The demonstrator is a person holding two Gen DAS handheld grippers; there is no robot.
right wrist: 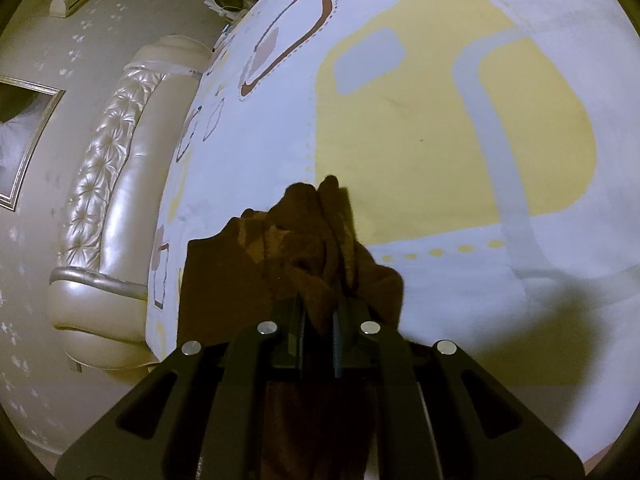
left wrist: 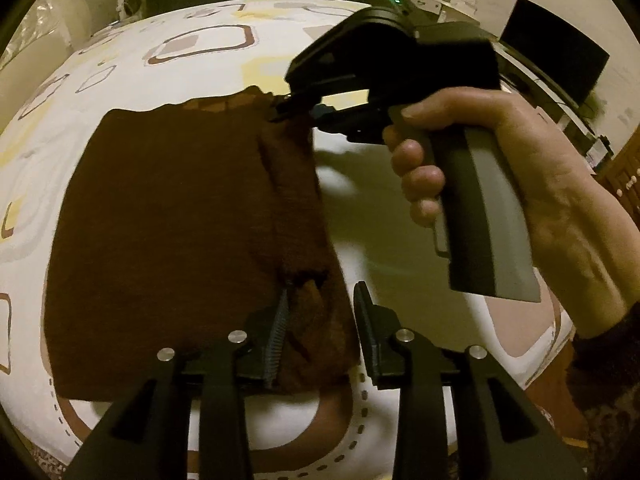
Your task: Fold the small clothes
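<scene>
The brown garment [left wrist: 168,216] is lying on the bed [left wrist: 132,60], the right gripper [right wrist: 319,312] is clamping its far corner, and the left gripper [left wrist: 320,320] is standing open around the near edge, so an uneven pull risks skewing the fold.

Dim, warm yellowish indoor light in both views. Strong fisheye bending with black vignette at the edges. Motion blur on the hand [left wrist: 500,184] (its outline smears). Dark shadow [right wrist: 560,320] falls across the bedspread [right wrist: 440,120]; headboard [right wrist: 120,184] shows glare.
</scene>
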